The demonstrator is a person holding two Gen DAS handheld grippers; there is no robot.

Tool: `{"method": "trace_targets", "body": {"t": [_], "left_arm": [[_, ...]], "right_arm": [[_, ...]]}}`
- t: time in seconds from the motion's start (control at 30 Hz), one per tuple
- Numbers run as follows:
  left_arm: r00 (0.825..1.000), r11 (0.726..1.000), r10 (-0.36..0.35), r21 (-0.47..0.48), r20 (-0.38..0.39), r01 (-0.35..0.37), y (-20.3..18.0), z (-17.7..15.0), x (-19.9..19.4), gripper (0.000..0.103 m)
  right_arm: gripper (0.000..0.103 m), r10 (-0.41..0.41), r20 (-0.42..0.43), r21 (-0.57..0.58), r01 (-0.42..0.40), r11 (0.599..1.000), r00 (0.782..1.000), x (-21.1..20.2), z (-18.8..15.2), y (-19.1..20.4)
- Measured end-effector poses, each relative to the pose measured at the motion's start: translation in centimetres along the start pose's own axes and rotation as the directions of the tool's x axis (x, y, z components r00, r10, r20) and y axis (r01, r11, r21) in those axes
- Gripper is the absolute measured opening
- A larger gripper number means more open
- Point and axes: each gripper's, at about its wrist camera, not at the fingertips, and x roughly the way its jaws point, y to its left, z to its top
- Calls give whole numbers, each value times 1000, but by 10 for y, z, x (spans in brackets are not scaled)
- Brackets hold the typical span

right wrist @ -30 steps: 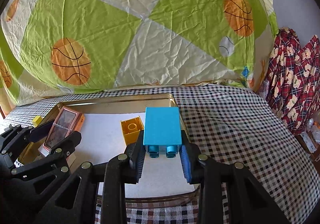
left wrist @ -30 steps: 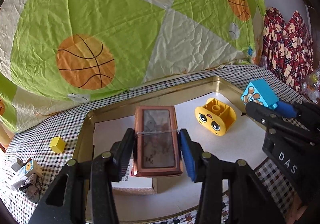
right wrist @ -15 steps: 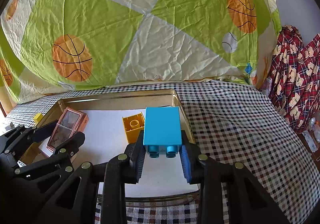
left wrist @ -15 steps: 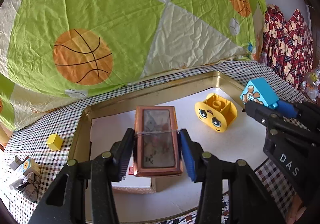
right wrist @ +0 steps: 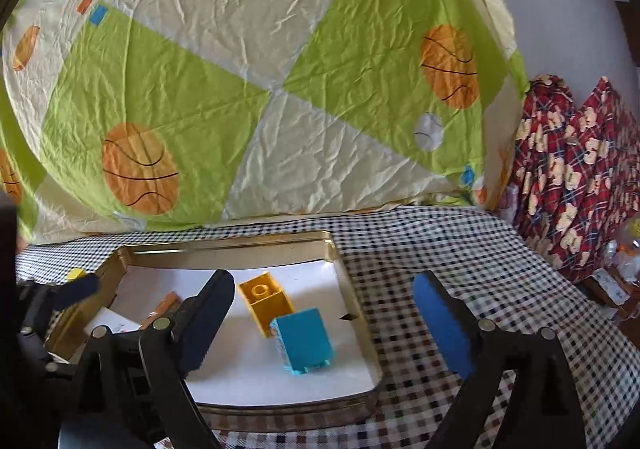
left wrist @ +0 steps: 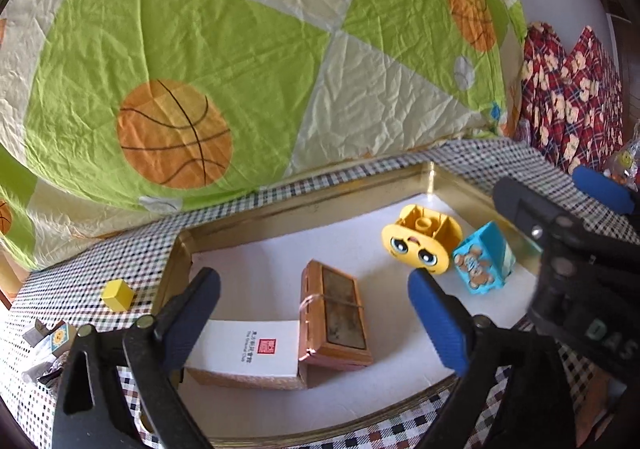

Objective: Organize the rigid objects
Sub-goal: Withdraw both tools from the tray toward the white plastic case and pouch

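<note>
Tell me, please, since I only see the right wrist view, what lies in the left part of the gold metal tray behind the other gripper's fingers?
Observer: A brown-framed rectangular case lies there, dark panel up, against a flat white cardboard box.
Operator: Does the yellow plastic brick carry any marking?
Observer: Yes, it has a cartoon face with blue eyes on the side turned away from your camera.

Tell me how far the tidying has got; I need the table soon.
Done: the brown framed case, blue toy block and yellow face block lie in the gold metal tray. In hand: nothing; the left claw and right claw have just opened, both empty. Left: the small yellow cube on the checked cloth.
</note>
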Motion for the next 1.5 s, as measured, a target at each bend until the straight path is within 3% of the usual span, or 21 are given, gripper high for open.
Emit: {"method": "trace_targets", "body": {"t": [0.17,0.37,0.6,0.8,0.97,1.2,1.5], "left_arm": [[1000,1000,16,6,21,-16,2,1,-5,99],[998,998,57,-29,17,-56,20,-3,-8,99],[994,990,108,-86,-14,-109,51,-12,-9,99],[990,982,138,-126,-32,-141,81,-26,-22,99],[983,978,180,-103,-25,-182,108,-38,-36,99],[964,960,265,-85,-15,-265,148,-51,-50,99],[948,939,316,-129,-43,-319,200,-63,-56,99]], "right_arm": [[93,-15,-11,37,15,999,1000,5,-1,-8],[93,-42,80,102,34,994,996,-6,0,-19],[93,-59,108,140,44,989,992,-9,0,-27],[93,-114,152,125,95,988,982,-20,0,-24],[93,-152,177,93,137,986,972,-28,0,-16],[93,-66,148,135,46,990,987,-33,-7,6],[93,34,89,99,-43,994,995,-31,-15,65]]}}
